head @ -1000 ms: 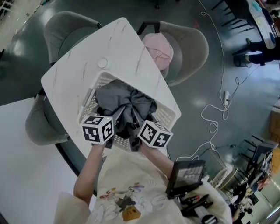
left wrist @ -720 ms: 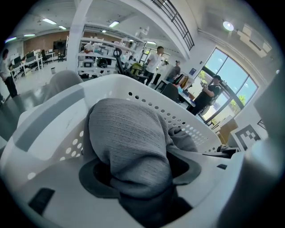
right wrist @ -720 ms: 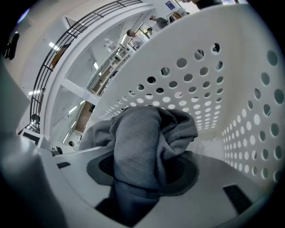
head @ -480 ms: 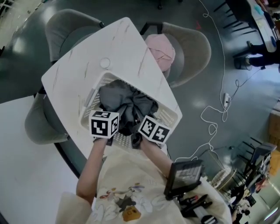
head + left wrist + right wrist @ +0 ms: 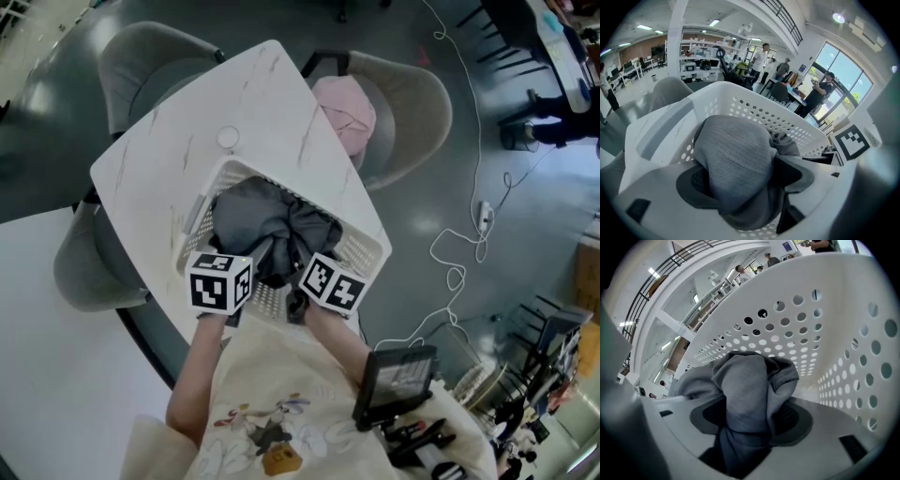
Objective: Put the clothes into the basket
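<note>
Opening jaws around garment (image 5: 272, 223), both hand-held grippers (image 5: 746, 187) (image 5: 749, 423) angle into basket (image 5: 364, 249).

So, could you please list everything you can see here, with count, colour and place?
table: one, white marbled, middle of the head view.
basket: one, white with holes, on the table's near edge.
grey clothes: one bundle, grey, inside the basket.
pink garment: one, pink, on the chair beyond the table's right side.
chairs: three, grey, around the table.
disc: one, white, on the table beyond the basket.
cable: one, white, on the floor at right.
left gripper: one, white, over the basket's near side, fingers opening, grey clothes between them.
right gripper: one, white, beside it, fingers opening, grey clothes between them.
</note>
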`<state>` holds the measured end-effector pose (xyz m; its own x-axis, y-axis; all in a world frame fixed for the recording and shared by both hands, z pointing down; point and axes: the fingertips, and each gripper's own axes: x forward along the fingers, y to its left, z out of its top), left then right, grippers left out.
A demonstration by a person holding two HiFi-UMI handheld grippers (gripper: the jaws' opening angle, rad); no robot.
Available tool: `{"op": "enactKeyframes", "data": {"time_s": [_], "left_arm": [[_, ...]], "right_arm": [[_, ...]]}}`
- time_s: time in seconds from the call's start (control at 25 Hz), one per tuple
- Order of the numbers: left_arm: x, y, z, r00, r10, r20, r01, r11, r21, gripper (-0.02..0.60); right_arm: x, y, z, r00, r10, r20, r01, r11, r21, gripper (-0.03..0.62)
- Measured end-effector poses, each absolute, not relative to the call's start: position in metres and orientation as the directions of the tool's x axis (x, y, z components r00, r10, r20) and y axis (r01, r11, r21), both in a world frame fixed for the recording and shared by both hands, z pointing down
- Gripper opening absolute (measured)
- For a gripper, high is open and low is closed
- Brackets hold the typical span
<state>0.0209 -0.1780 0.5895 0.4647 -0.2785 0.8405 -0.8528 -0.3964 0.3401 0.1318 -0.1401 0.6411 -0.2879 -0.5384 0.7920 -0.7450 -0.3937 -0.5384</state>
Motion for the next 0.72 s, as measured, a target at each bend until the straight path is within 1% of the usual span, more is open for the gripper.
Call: {"op": "enactKeyframes", "data": {"time_s": [0.24,0.4,0.52,0.72], "left_arm": [[0.013,-0.164,0.579,0.476,-0.287,0.831,-0.852,-0.383,0.356,0.354],[0.006,-0.16,0.569,0.455,-0.31,0.835,-0.86,-0.394,0.323,0.354],[0.004,-0.157,0.562,0.464,-0.321,0.825,-0.859,-0.391,0.331,0.354],[0.01,-0.149,0.542,0.476,-0.362,0.802,-0.848,-0.429,0.31,0.354]], "right_arm": [[0.132,-0.134,0.635,-0.282,-0.536,0.796,-0.739,-0.407,-0.536,0.245],[0.134,-0.129,0.623,-0.273,-0.545,0.793,-0.721,-0.43,-0.544,0.245],[0.136,-0.128,0.618,-0.27,-0.557,0.786,-0.711,-0.435,-0.552,0.245],[0.138,-0.125,0.615,-0.272,-0.56,0.783,-0.708,-0.435,-0.557,0.245]]}}
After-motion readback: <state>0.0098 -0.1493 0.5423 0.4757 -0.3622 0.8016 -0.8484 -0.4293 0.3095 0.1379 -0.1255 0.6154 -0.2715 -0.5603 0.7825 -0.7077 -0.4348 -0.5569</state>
